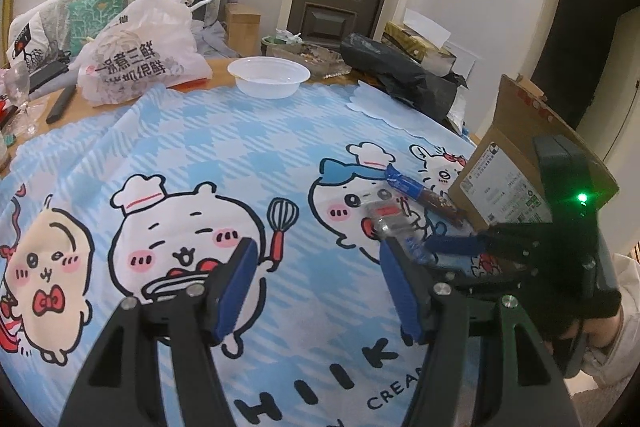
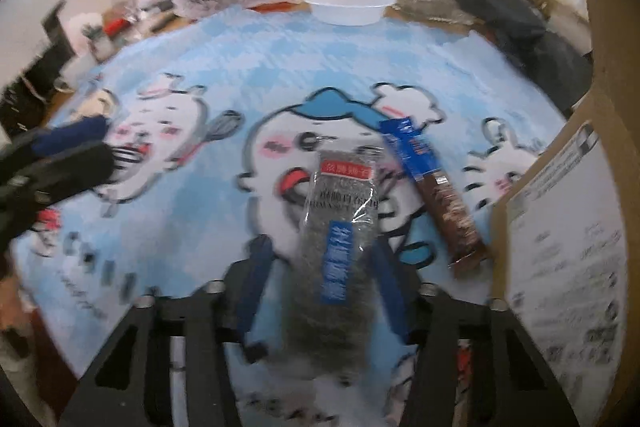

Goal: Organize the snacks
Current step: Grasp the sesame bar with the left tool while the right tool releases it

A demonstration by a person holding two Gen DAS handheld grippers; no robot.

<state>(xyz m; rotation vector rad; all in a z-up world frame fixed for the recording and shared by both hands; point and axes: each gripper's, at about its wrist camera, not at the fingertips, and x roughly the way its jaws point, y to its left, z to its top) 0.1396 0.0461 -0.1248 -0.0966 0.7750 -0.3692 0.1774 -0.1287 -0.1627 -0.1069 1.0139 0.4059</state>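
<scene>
From the left wrist I see my left gripper (image 1: 316, 247) spread wide over the blue cartoon-print tablecloth (image 1: 224, 147), holding nothing. From the right wrist, my right gripper (image 2: 320, 247) straddles a clear seed packet (image 2: 340, 203); blur hides whether it grips. A long brown-and-blue snack stick (image 2: 434, 187) lies between that packet and the open cardboard box (image 2: 560, 247).

The left gripper (image 1: 314, 279) hangs low with jaws parted and nothing between them; the right gripper (image 2: 320, 291) straddles a packet, contact unclear.
</scene>
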